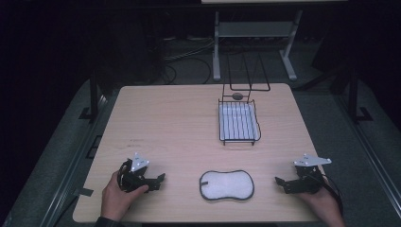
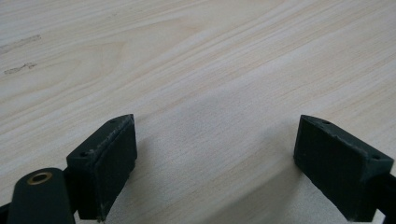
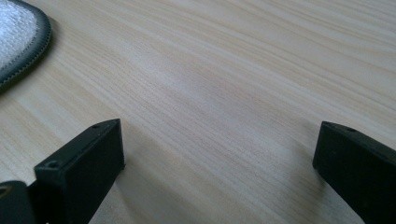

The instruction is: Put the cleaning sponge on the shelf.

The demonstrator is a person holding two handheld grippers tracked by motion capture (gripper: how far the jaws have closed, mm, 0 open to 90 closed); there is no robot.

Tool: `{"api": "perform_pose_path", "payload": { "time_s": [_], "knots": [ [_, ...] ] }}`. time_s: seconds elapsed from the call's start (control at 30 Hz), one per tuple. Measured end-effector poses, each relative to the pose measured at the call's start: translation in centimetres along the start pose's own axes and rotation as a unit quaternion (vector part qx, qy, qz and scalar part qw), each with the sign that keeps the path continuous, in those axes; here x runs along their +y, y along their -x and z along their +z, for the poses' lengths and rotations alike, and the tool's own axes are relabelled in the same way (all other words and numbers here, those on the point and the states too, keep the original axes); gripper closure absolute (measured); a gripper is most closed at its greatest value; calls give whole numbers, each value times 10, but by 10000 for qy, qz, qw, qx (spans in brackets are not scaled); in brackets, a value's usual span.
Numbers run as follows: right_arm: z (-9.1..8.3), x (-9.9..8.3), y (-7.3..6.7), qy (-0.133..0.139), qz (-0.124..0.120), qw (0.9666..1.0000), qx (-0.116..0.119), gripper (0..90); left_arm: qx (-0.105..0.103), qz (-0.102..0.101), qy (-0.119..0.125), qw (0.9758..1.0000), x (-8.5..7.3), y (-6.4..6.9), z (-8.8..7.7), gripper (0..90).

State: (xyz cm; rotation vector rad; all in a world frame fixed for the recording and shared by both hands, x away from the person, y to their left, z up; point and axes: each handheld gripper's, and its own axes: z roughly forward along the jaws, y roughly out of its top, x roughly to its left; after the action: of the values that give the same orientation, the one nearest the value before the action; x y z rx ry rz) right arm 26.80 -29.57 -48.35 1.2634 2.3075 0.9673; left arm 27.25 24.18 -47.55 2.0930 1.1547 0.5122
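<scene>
This looks like a lab or test room set up for recording. A lone light-wood table [image 1: 189, 118] stands on grey carpet [image 1: 340, 142] in a dark room, with loose cables [image 1: 189, 52] on the floor behind it and the metal legs of a stand [image 1: 250, 33] beyond.

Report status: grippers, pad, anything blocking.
Left hand-held gripper open; right hand-held gripper open, both empty. White pad flat between them, untouched. Nothing in the way.

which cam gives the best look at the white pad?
High view: the whole white pad lies flat on the table between the left gripper and right gripper. The right gripper view catches just its dark-trimmed edge at top left. The left gripper view faces bare wood.
</scene>
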Motion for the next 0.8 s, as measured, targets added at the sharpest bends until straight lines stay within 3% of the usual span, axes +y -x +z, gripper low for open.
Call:
{"api": "perform_pose_path", "payload": {
  "time_s": [0.33, 0.47, 0.53, 0.57, 0.6, 0.63, 0.67, 0.73, 0.77, 0.8],
  "knots": [
    [0, 2, 0, -49, -18, 10000, 2, 24, 3, -6, 2, 10000, 0, 0, 0, 126],
    [-3, 4, 0, -116, 0, 9999, -7, 113, 3, -4, -1, 10000, 0, 0, 0, 126],
    [-9, 8, -2, -145, 34, 9999, -1, 224, 2, -4, 0, 10000, 0, 0, 0, 126],
    [-9, 8, -2, -145, 34, 9999, -1, 224, 2, -4, 0, 10000, 0, 0, 0, 126],
    [-13, 10, -3, -102, 18, 9999, 86, 328, 2, -5, 1, 10000, 0, 0, 0, 126],
    [-13, 10, -3, -102, 18, 9999, 86, 328, 2, -5, 1, 10000, 0, 0, 0, 126],
    [-17, 13, -5, -54, 37, 9998, 195, 466, 1, -7, 2, 10000, 0, 0, 0, 126],
    [-19, 16, -7, -35, 62, 9994, 337, 581, 1, -5, 3, 10000, 0, 0, 0, 126],
    [-19, 16, -7, -35, 62, 9994, 337, 581, 1, -5, 3, 10000, 0, 0, 0, 126],
    [-22, 19, -9, 9, 42, 9990, 455, 708, 2, -5, -1, 10000, 0, 0, 0, 126]
  ]
}}
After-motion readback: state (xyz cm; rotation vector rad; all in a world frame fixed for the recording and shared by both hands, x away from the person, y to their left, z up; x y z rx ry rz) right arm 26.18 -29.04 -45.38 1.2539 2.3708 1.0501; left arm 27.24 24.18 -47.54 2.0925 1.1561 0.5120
